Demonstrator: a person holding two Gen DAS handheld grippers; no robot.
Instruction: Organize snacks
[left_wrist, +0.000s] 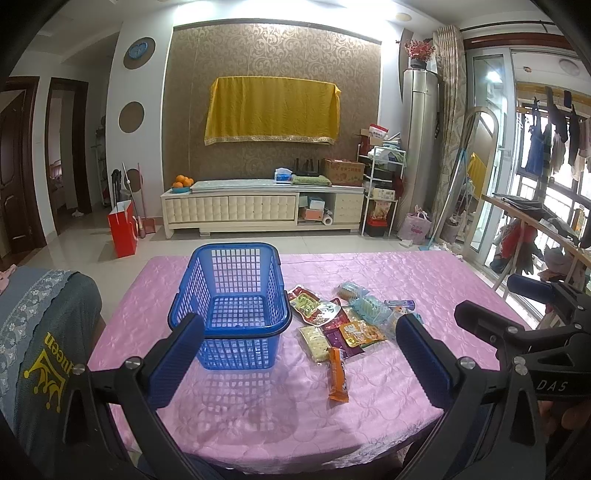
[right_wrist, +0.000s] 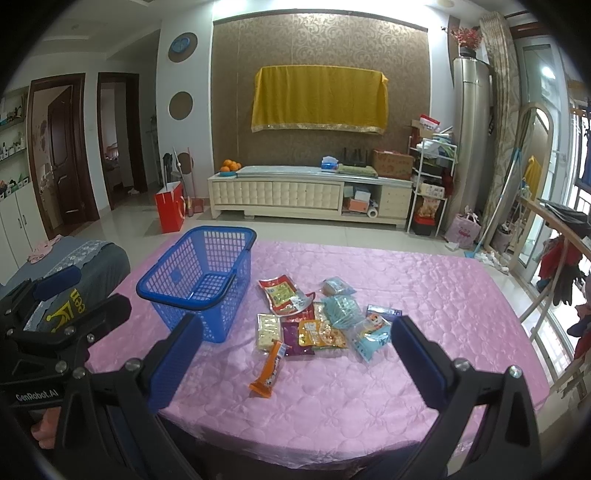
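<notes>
Left wrist view. Left gripper (left_wrist: 299, 339) held above the near edge of the table, jaws spread wide, nothing between the blue pads (left_wrist: 177, 360).

Blue basket (left_wrist: 231, 306) at 11 o'clock from the gripper midpoint, upright on the pink tablecloth (left_wrist: 424, 280), nothing visible inside.

Snack pile (left_wrist: 343, 319) at 1 o'clock, just beside the basket's right wall; packets overlap.

Orange snack bar (left_wrist: 337, 374) at 4 o'clock, lying apart at the pile's near edge.

Right gripper (left_wrist: 517, 332) at 3 o'clock, seen side-on; jaw state unreadable.
</notes>
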